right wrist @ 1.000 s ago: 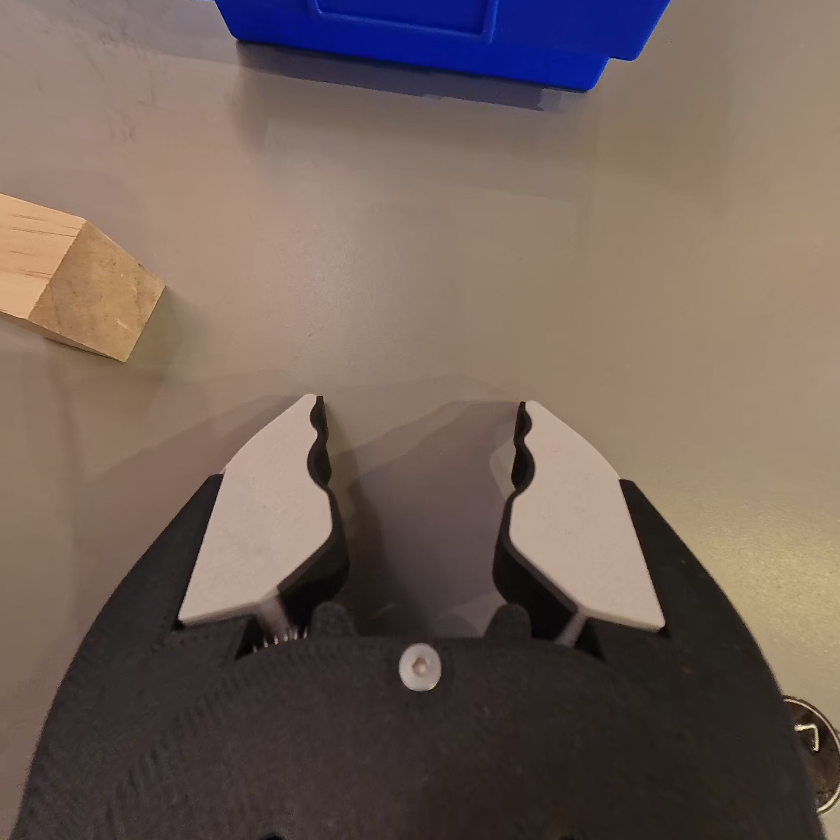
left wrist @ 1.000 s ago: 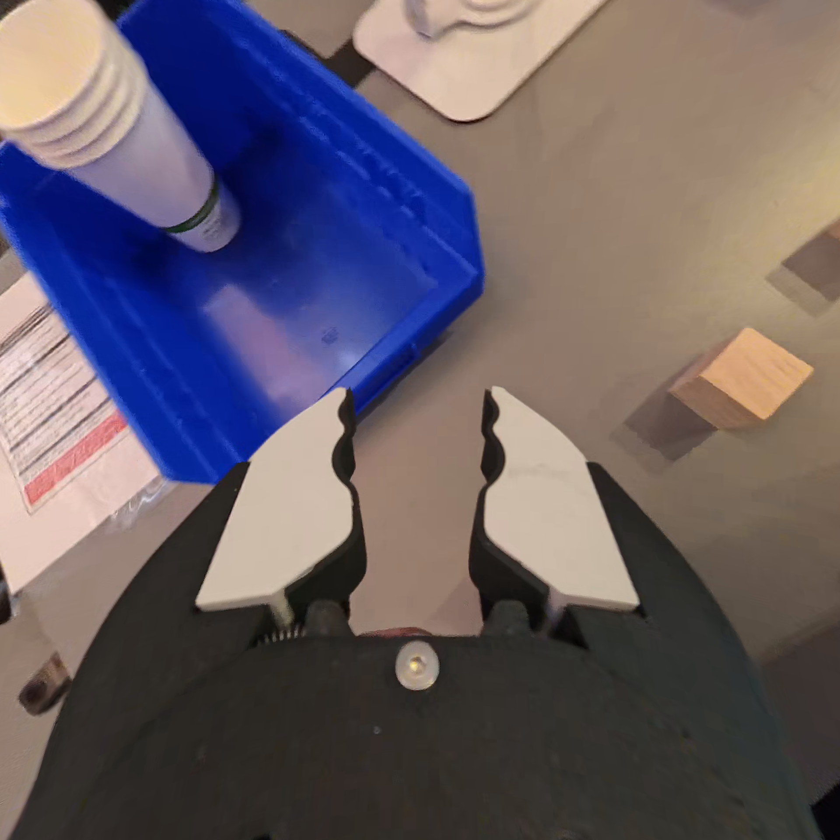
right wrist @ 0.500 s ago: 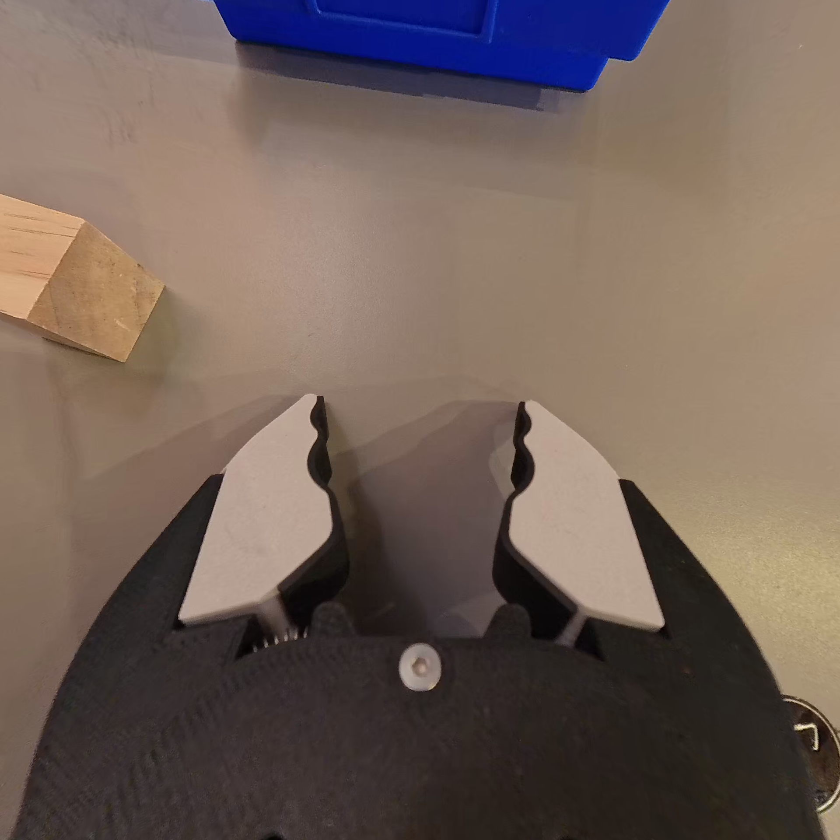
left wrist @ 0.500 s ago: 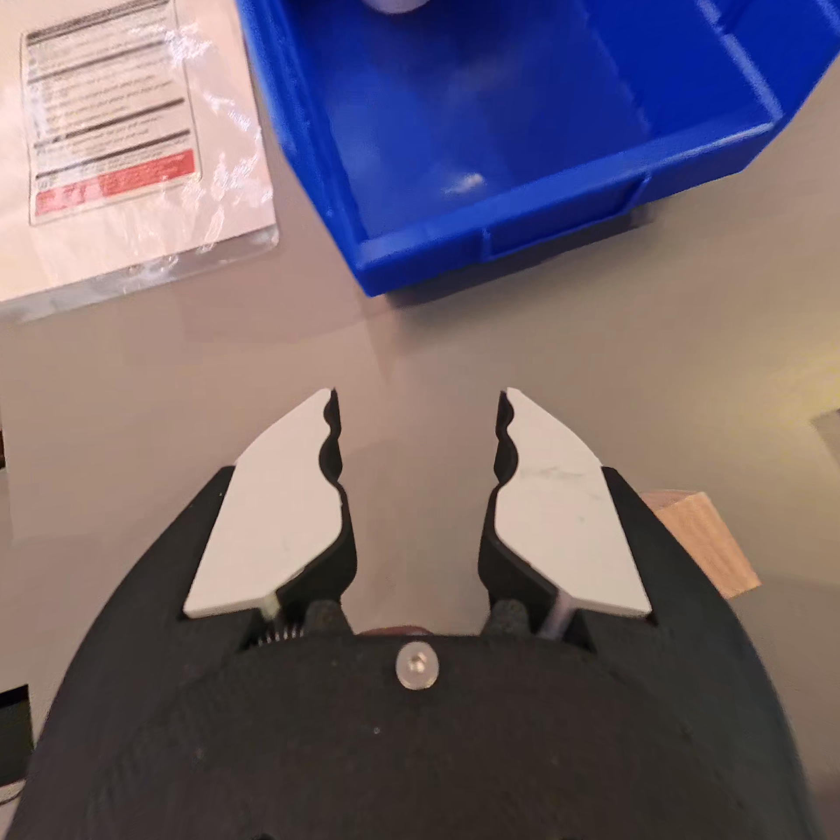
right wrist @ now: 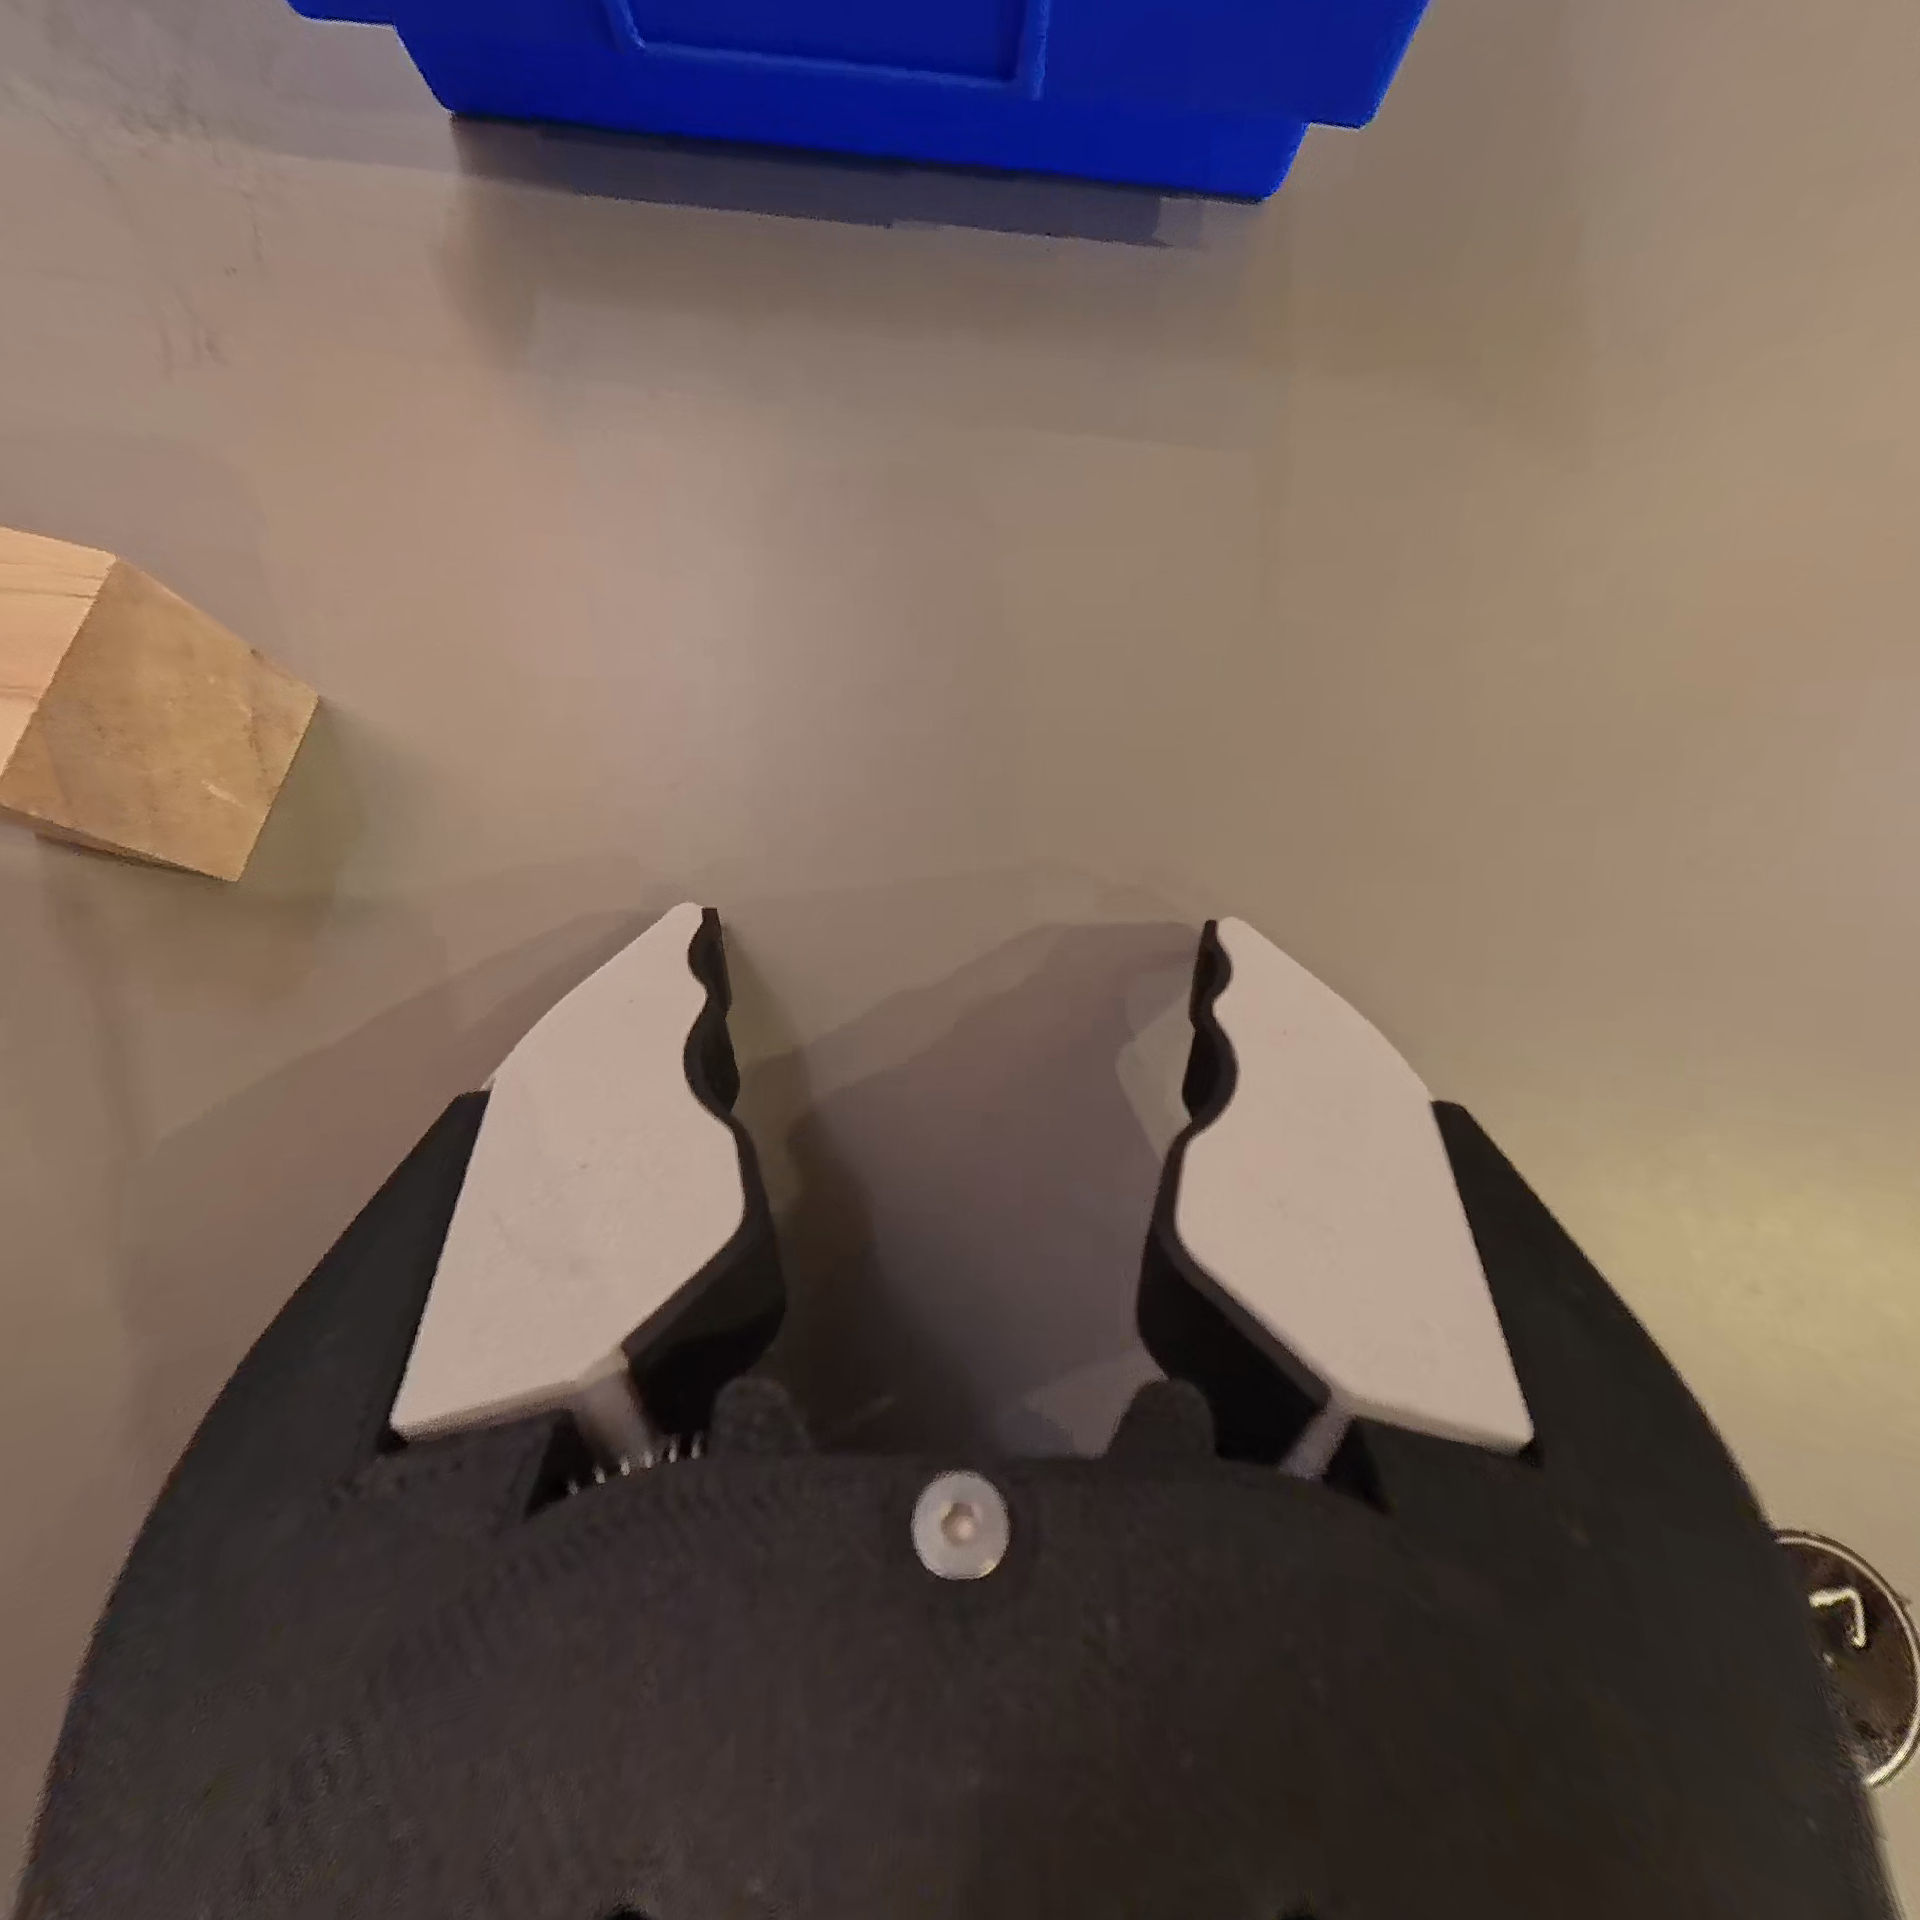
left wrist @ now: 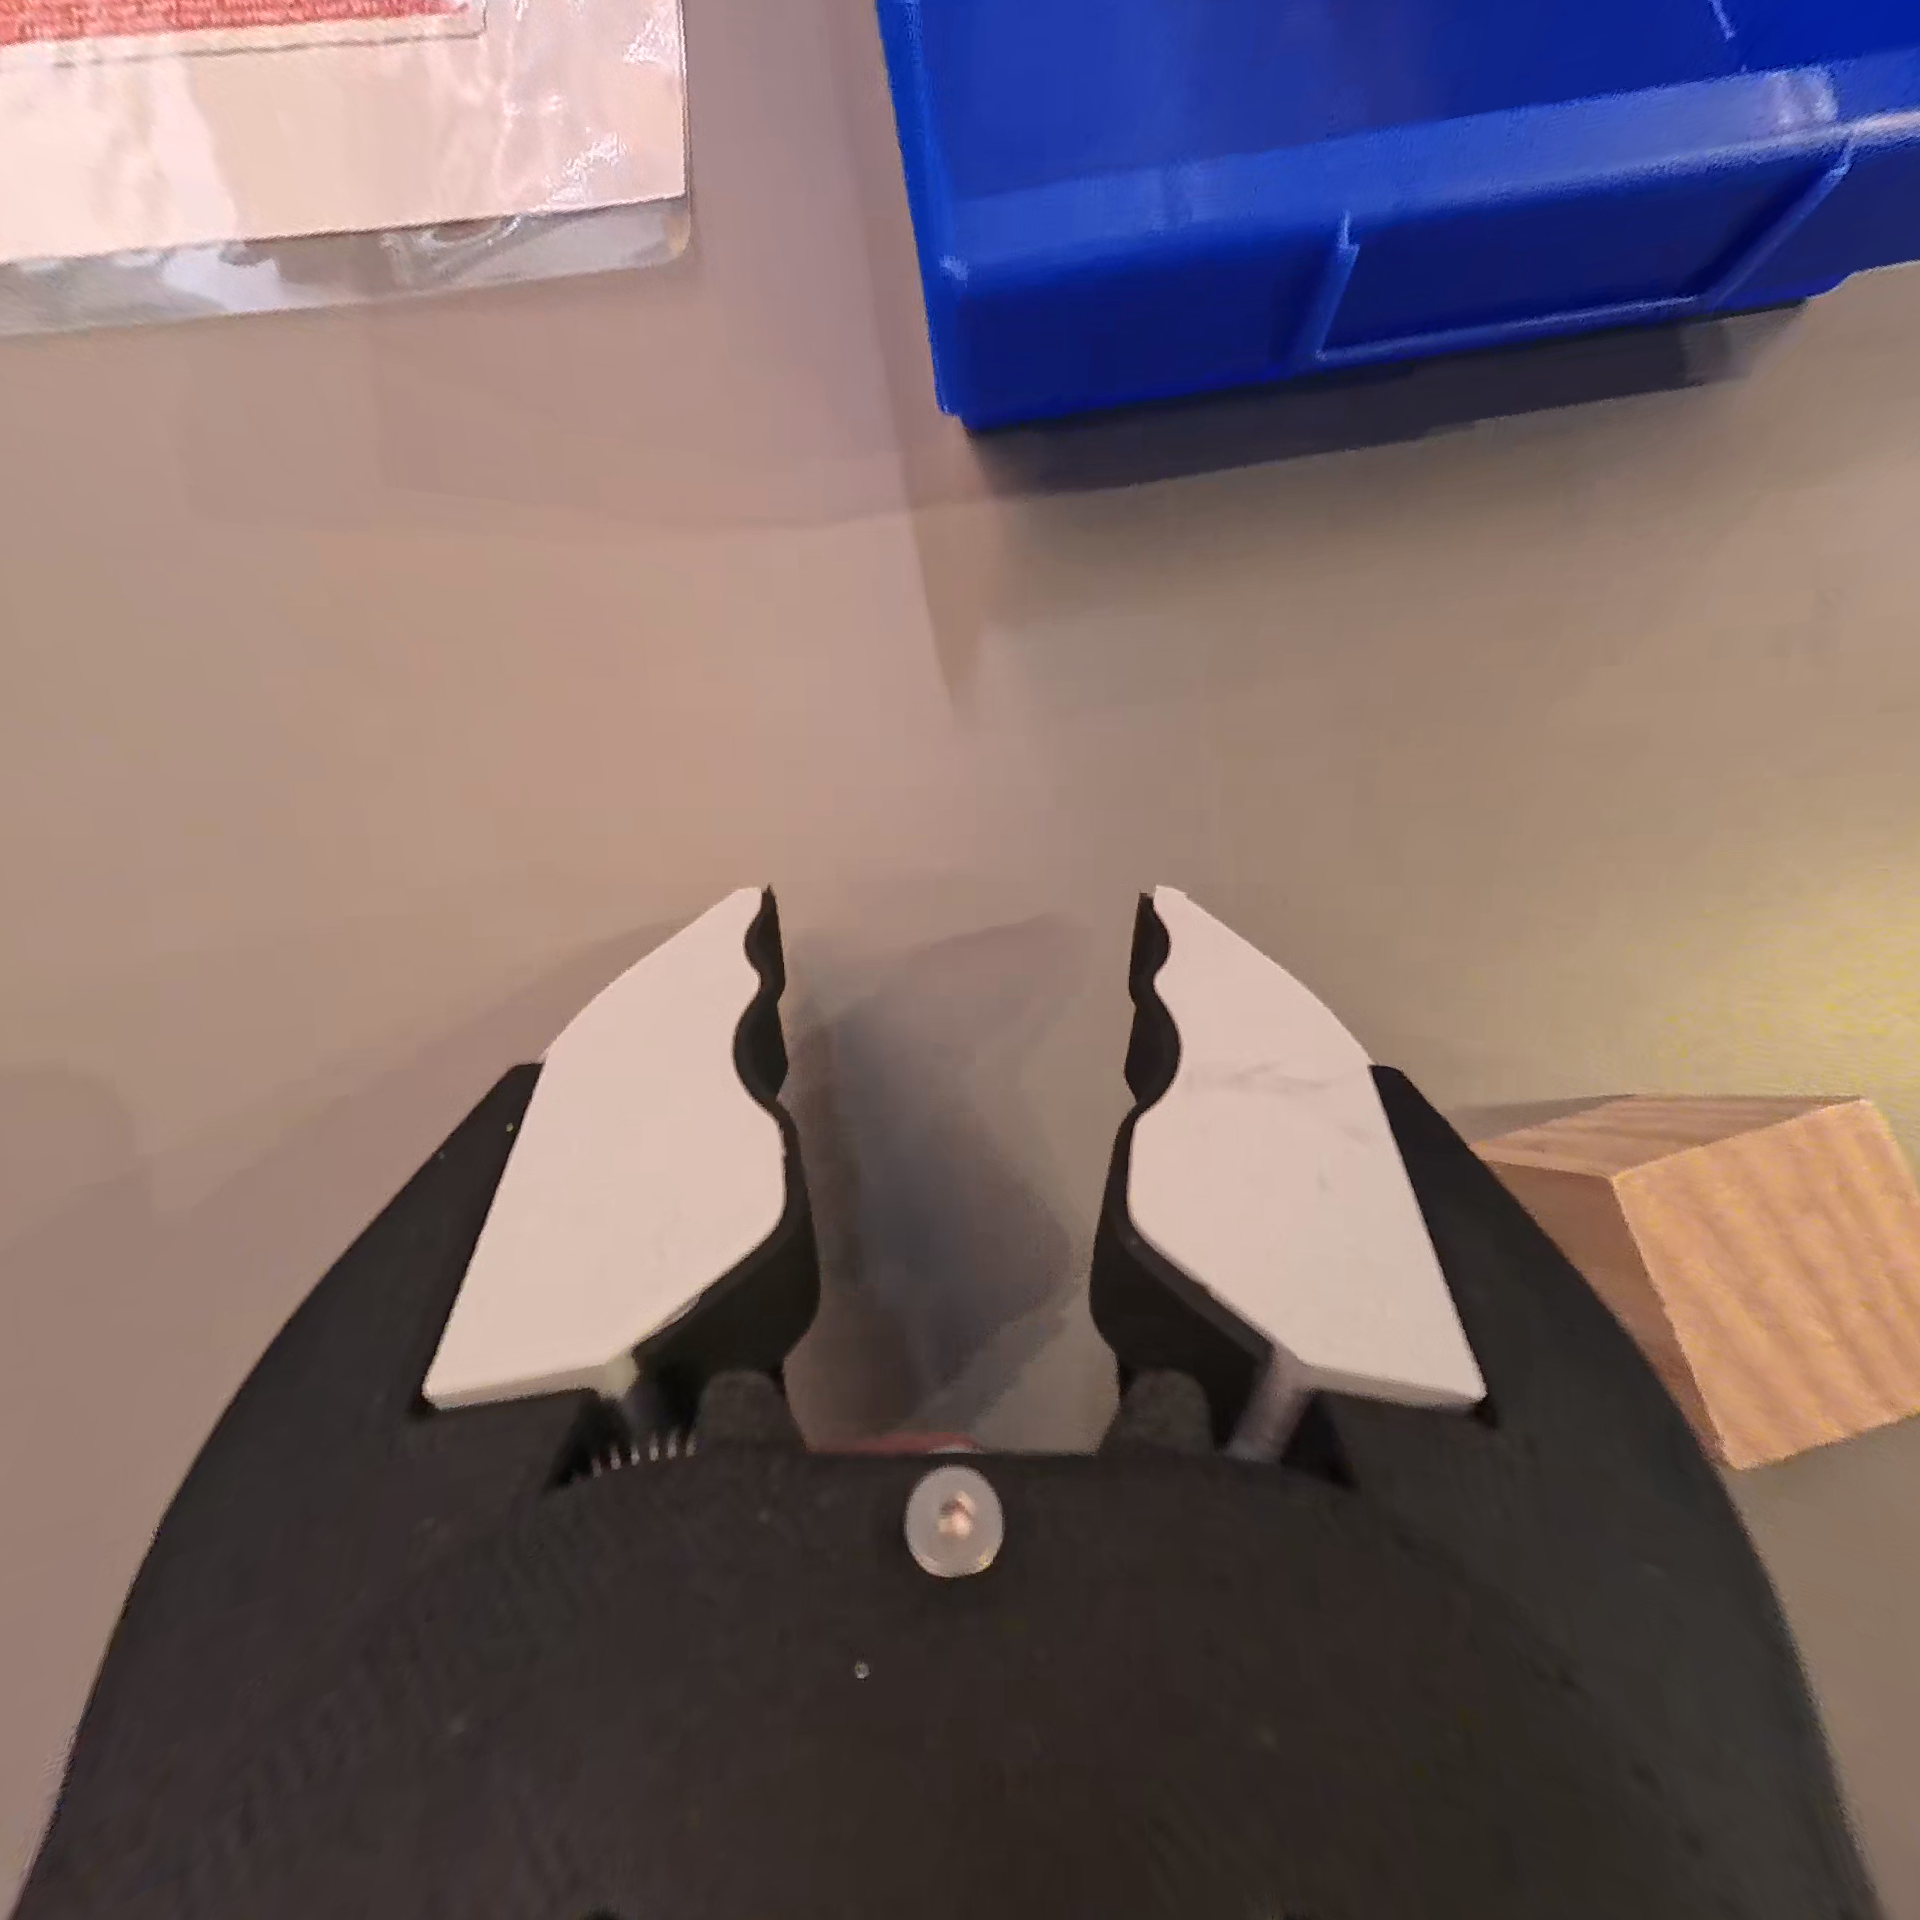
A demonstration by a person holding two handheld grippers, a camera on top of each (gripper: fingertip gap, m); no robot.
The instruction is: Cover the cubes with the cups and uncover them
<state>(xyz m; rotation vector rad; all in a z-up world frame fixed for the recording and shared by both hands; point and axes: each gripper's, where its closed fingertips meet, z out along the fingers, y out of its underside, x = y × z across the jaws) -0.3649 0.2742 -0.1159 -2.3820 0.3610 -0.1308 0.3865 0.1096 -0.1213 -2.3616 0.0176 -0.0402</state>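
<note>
Both cubes bare: cube, cube. Left gripper, right gripper spread, empty. No cup visible; covering seemingly unstarted.

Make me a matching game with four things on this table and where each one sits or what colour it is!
Things:
1. bin
2. wooden block
3. plastic sleeve with paper
4. left tool

Clues:
A. open, holding nothing
B. blue
C. pale wood, just right of the left tool
D. shiny and see-through, far left of the bin

Pairs: 1-B, 2-C, 3-D, 4-A
</note>
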